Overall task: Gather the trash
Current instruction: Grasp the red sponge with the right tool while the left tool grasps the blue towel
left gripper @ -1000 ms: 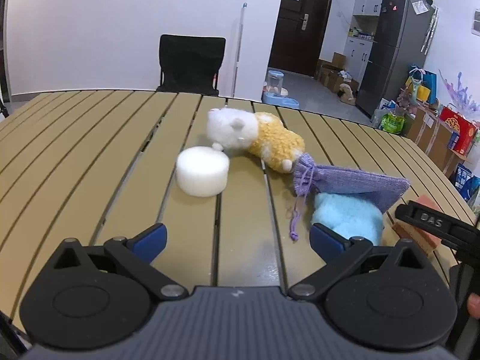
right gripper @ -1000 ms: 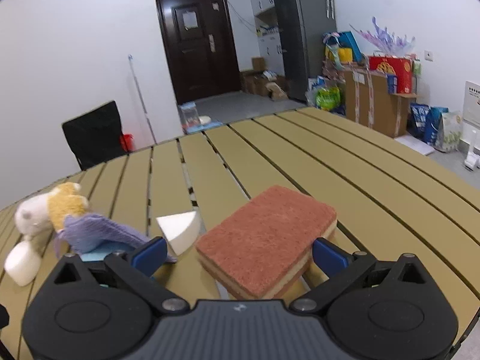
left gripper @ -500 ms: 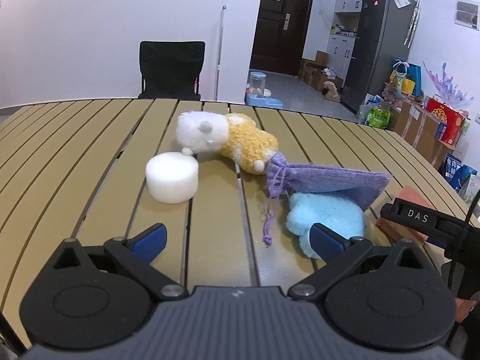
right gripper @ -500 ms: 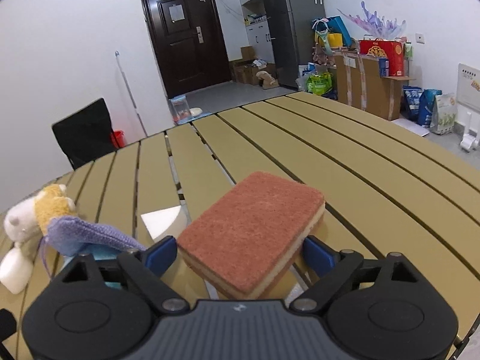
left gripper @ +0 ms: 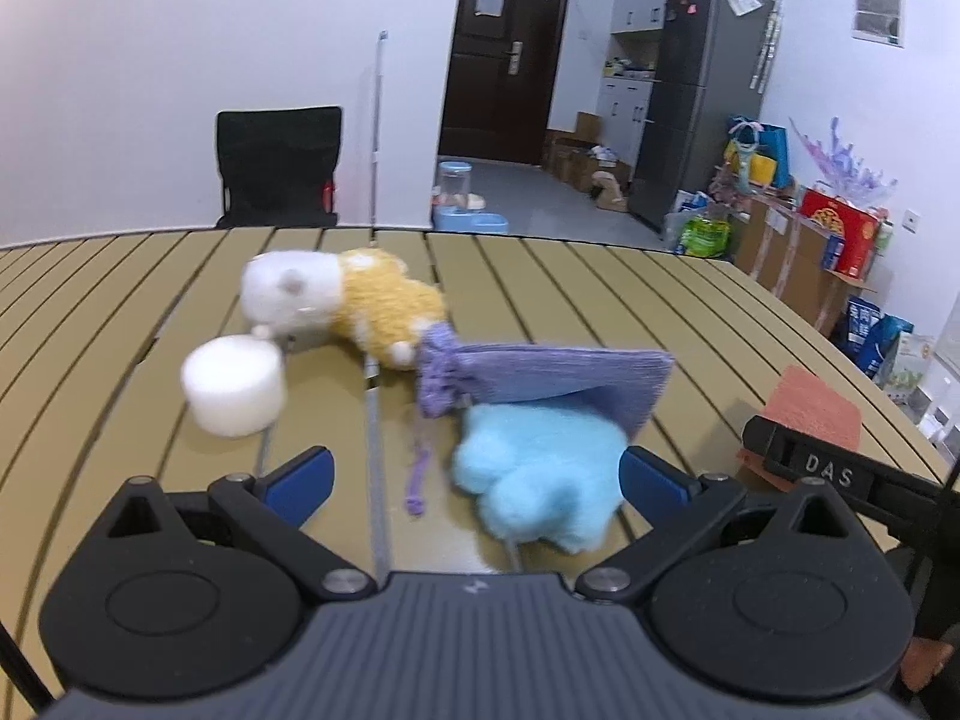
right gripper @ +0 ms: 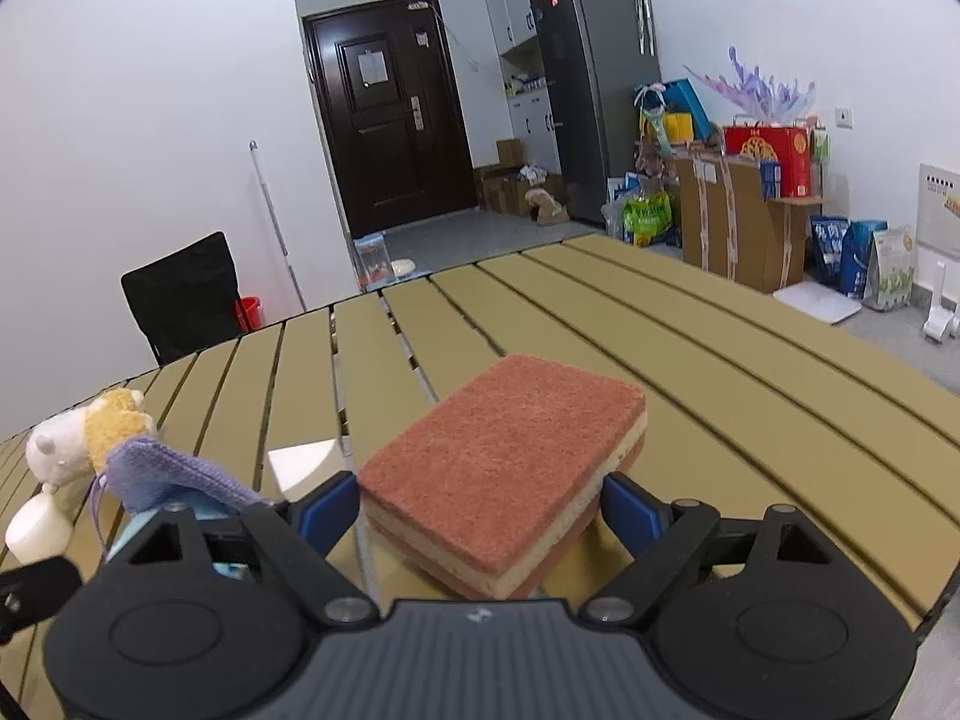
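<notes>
My right gripper (right gripper: pixel 480 501) has its jaws closing, and both blue pads touch the sides of the rust-red sponge (right gripper: pixel 504 468) on the slatted table (right gripper: pixel 750 390). The sponge (left gripper: pixel 816 408) also shows in the left wrist view, behind a right gripper finger (left gripper: pixel 804 462). My left gripper (left gripper: pixel 477 480) is open low over the table. A light blue fluffy piece (left gripper: pixel 534 480) lies between its fingers, close to the right one. A purple drawstring pouch (left gripper: pixel 540 378) rests on that piece. A white foam cylinder (left gripper: pixel 234 384) sits further left.
A white and yellow plush toy (left gripper: pixel 348 300) lies behind the pouch. A white foam wedge (right gripper: pixel 306 462) sits just left of the sponge. A black chair (left gripper: pixel 279 168) stands at the table's far edge. Boxes and bags (right gripper: pixel 750 210) line the right wall.
The right jaws have narrowed onto the sponge. My left gripper has shifted toward the blue fluffy piece, which now sits between its fingers; the plush and cylinder slid left in its view.
</notes>
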A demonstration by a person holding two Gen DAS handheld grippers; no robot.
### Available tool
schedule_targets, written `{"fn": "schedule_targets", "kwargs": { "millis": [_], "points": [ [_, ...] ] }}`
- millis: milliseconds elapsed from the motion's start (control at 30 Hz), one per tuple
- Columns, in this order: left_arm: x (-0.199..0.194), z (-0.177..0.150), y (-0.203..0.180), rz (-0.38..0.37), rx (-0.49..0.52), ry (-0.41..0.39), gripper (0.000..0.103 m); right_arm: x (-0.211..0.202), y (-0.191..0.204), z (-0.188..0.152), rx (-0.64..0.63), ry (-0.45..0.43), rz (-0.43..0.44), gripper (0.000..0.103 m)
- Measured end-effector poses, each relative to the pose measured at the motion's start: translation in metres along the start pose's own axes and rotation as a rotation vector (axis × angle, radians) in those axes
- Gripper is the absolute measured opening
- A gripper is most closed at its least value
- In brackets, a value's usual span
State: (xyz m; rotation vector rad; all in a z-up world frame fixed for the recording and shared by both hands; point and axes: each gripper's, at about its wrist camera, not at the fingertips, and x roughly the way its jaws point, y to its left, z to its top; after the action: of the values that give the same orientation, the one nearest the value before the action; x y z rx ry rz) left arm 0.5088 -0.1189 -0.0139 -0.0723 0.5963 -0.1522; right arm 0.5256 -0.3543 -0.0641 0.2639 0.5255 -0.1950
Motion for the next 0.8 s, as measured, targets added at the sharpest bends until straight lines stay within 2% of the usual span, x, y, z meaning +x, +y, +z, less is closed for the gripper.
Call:
{"fn": "schedule_targets", "kwargs": {
  "millis": [300, 433, 633, 800],
  "points": [
    [0.034, -0.004, -0.027, -0.048, 0.008, 0.031, 0.103, -0.013, -0.028, -0.001, -0.039, -0.046, -0.015, 0.087],
    [0.046, -0.005, -0.034, -0.046, 0.008, 0.038, 0.103, -0.019, -0.041, -0.002, -0.042, -0.071, -0.004, 0.087],
    [0.061, -0.006, -0.04, 0.001, 0.01, 0.06, 0.103, -0.02, -0.055, -0.003, -0.05, -0.083, -0.005, 0.087],
    [0.066, -0.005, -0.037, -0.007, -0.009, 0.076, 0.103, -0.019, -0.059, -0.007, -0.054, -0.078, -0.015, 0.087]
  ]
}}
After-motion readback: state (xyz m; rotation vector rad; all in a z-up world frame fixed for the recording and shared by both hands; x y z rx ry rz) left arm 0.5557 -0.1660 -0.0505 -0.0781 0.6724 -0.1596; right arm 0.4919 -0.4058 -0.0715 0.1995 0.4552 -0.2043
